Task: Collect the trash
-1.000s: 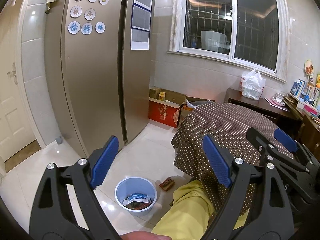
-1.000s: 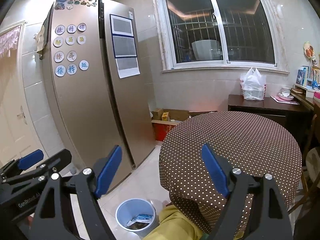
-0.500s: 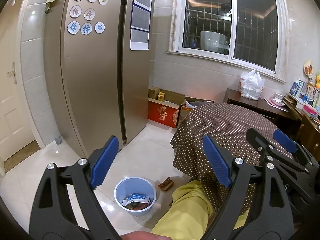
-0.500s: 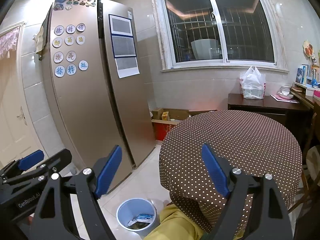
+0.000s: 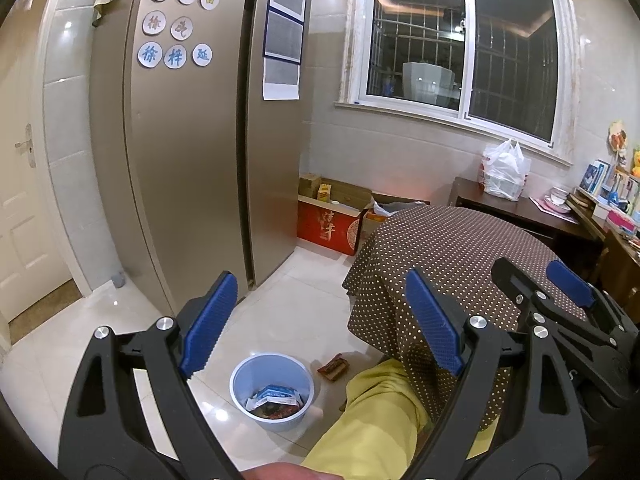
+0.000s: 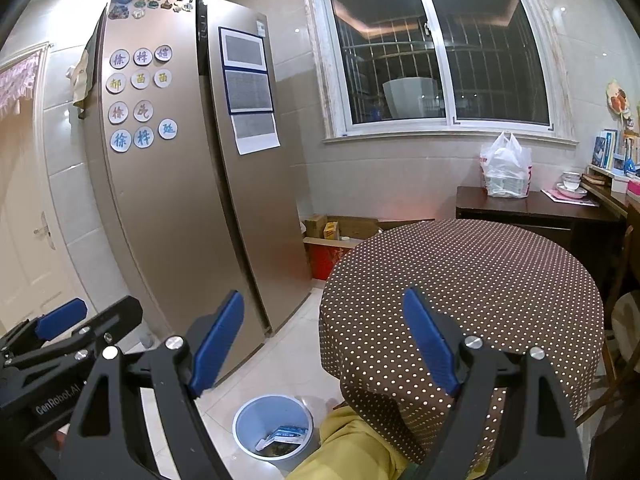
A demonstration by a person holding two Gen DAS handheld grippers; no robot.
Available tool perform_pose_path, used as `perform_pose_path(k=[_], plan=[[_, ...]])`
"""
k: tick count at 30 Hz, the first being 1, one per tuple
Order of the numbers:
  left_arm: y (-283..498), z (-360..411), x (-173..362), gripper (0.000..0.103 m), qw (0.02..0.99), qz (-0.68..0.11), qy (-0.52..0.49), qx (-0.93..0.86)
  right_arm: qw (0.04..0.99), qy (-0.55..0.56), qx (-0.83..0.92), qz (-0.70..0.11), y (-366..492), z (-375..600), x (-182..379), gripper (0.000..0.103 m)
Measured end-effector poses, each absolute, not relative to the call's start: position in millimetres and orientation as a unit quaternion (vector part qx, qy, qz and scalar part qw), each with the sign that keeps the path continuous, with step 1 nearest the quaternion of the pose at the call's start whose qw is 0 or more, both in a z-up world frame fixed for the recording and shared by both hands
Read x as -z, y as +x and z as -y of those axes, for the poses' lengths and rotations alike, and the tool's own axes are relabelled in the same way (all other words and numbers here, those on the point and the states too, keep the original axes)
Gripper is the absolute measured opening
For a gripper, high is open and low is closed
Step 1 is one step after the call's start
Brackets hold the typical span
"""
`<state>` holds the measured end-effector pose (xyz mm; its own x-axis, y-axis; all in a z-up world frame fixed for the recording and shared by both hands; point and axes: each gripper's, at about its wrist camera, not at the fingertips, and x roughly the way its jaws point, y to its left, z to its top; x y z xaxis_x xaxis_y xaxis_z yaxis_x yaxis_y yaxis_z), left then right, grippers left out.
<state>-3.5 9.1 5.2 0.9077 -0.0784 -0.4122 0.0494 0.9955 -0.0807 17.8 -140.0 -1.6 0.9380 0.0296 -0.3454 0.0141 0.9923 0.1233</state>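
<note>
**Both grippers empty above the bin; one wrapper on the floor**

The left gripper (image 5: 320, 320) is held in the air with its jaws spread wide and nothing between them. The right gripper (image 6: 324, 340) is likewise raised, jaws wide apart and empty. The two sit side by side; each appears at the edge of the other's view.

A light blue trash bin (image 5: 272, 364) stands on the white tiled floor (image 5: 288, 312), low between the left gripper's fingers in that view. It contains several wrappers (image 5: 276, 398), among them a blue and white packet. The bin also shows in the right wrist view (image 6: 256, 420), with the packet inside.

A red-brown wrapper (image 5: 333, 367) lies on the floor just beside the bin, apart from it, near the hanging edge of the brown dotted tablecloth (image 5: 452, 248). The tabletop under the cloth (image 6: 472, 272) carries no visible items.

A yellow-trousered leg (image 5: 380, 420) extends from under the cloth, close to the bin.

Surroundings: a gold double-door fridge (image 5: 192, 152) to the left, and a red carton (image 5: 328, 228) against the wall under the window.
</note>
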Motion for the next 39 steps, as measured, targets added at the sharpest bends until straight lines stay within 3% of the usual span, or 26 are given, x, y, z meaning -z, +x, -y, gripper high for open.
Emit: perform_pose_path(k=[39], plan=[[-13.7, -8.1, -7.1, 0.086, 0.979, -0.201, -0.028, 0.020, 0.983, 0.056, -0.010, -0.177, 15.9, 128.3, -0.3, 0.080]])
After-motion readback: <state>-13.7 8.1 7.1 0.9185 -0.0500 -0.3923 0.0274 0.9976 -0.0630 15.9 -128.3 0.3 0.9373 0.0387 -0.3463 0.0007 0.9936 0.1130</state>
